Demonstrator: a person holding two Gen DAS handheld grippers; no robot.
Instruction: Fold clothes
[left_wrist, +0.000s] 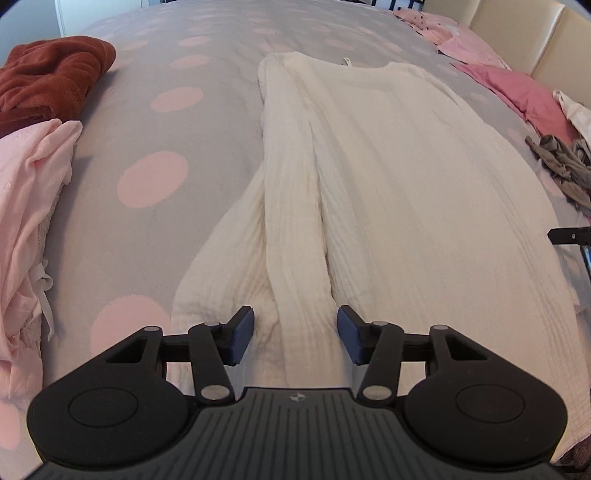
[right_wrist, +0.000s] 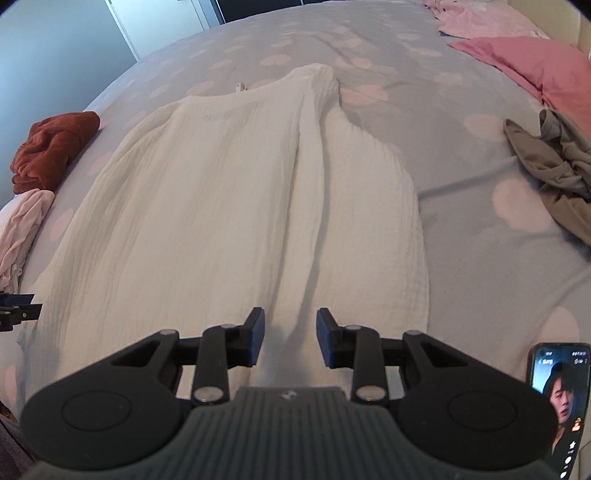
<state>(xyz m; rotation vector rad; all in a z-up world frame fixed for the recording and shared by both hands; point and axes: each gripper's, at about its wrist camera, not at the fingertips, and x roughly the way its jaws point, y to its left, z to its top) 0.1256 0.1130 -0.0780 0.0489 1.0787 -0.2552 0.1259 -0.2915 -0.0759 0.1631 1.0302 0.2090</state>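
Now 1 white garment (left_wrist: 388, 177) flat on bed (left_wrist: 207, 74); 2 tools (left_wrist: 295, 338) (right_wrist: 290, 341) spread, empty.

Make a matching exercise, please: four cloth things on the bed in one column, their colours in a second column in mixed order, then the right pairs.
Things:
1. spread-out shirt
2. crumpled towel
3. bedcover
4. bunched garment near the phone

Colours:
A. grey-brown
B. rust red
C. cream white
D. grey with pink dots

Pairs: 1-C, 2-B, 3-D, 4-A
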